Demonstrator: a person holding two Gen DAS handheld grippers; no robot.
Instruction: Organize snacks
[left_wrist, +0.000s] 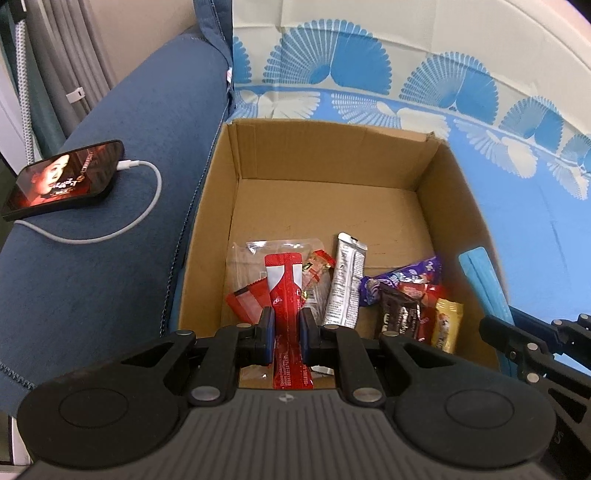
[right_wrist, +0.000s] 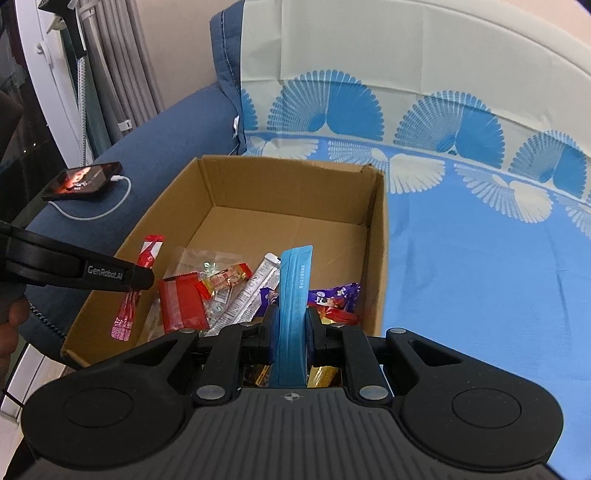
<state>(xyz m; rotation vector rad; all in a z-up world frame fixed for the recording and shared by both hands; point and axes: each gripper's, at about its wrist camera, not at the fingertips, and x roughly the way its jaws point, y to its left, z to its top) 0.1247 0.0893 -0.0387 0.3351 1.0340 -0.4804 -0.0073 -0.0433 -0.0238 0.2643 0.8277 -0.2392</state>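
An open cardboard box (left_wrist: 332, 158) (right_wrist: 291, 173) sits on the sofa with several snack packets on its floor. My left gripper (left_wrist: 287, 325) is shut on a long red stick packet (left_wrist: 286, 295), held over the box's near left part; the same red stick packet (right_wrist: 147, 254) shows in the right wrist view below the left gripper (right_wrist: 136, 280). My right gripper (right_wrist: 291, 332) is shut on a blue stick packet (right_wrist: 293, 295), above the box's near right corner; that blue stick packet (left_wrist: 484, 280) also appears in the left wrist view. A silver stick (left_wrist: 343, 280) and a purple packet (left_wrist: 402, 277) lie inside.
A phone (left_wrist: 62, 181) with a lit screen and a white charging cable (left_wrist: 147, 206) rests on the blue sofa arm (left_wrist: 110, 258) left of the box. A blue and cream patterned cloth (right_wrist: 480, 240) covers the seat to the right. Curtains hang at far left.
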